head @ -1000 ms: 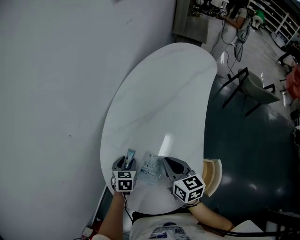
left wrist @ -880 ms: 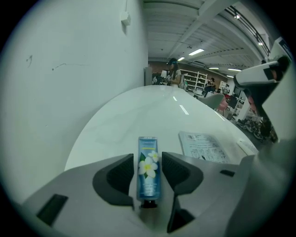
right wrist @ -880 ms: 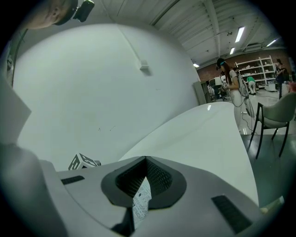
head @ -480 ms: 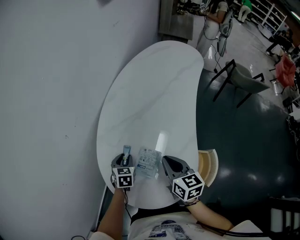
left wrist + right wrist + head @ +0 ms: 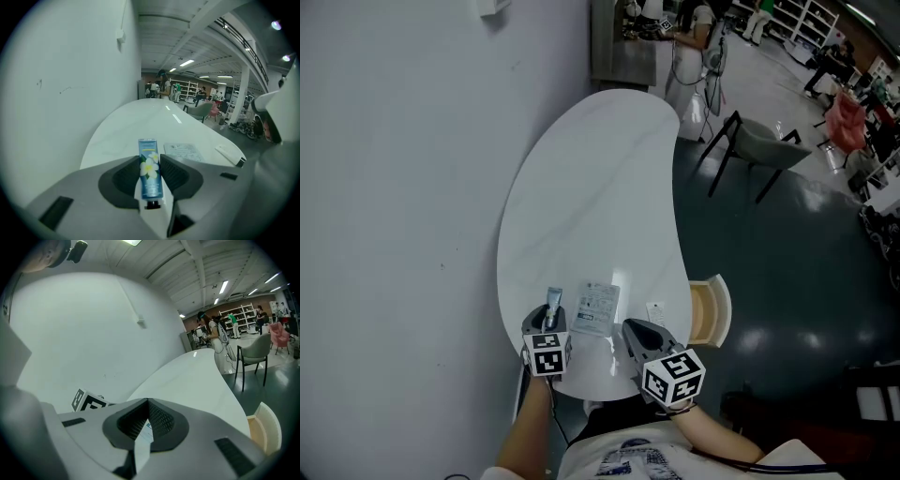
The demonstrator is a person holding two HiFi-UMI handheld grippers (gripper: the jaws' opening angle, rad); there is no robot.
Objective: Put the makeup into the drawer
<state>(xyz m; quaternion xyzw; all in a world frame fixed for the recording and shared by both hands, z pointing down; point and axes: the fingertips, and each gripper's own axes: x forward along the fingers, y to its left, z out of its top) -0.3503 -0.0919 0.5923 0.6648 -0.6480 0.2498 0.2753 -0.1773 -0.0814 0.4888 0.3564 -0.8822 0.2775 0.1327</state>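
— Where's the makeup?

— The blue tube [image 5: 150,169] with the white flower sits between the jaws of the left gripper [image 5: 150,158], over the near end of the table [image 5: 591,187], on its wall side. Those jaws have just been closing and now press on the tube from both sides (cap end towards the camera).

— And the right gripper [image 5: 147,402]?

— Its jaws are together, also over the table's near end. A white sliver shows in the gap behind the tips; it may only be the tabletop, I can't be sure.

— Anything else there?

— A flat sachet [image 5: 596,307] lies on the table, just beyond the two grippers and between them. The drawer [image 5: 710,312] stands pulled out at the table's right edge, near the right gripper.
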